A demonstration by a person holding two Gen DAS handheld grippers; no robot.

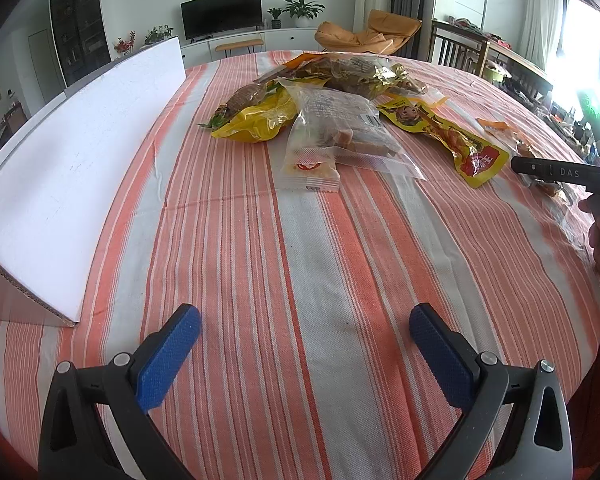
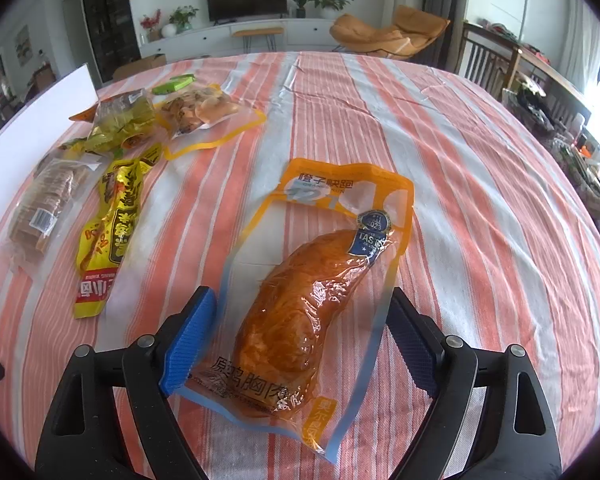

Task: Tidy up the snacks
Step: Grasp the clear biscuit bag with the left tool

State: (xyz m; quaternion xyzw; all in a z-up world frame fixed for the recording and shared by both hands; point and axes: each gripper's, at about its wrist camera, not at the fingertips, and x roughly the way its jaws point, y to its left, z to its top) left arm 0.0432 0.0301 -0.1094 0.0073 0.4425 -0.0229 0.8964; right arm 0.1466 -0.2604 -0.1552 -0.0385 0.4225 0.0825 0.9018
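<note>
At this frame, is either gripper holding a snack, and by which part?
The left gripper is open and empty. The right gripper straddles the lower half of the chicken breast pouch; whether the fingers actually grip it cannot be told.

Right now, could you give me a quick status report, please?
Left tool open, empty. Right tool open, straddling chicken breast pouch. Other snacks piled near white box. Nothing in the way.

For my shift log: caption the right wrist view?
Open right claw straddles an orange chicken pouch on the striped tablecloth.
</note>
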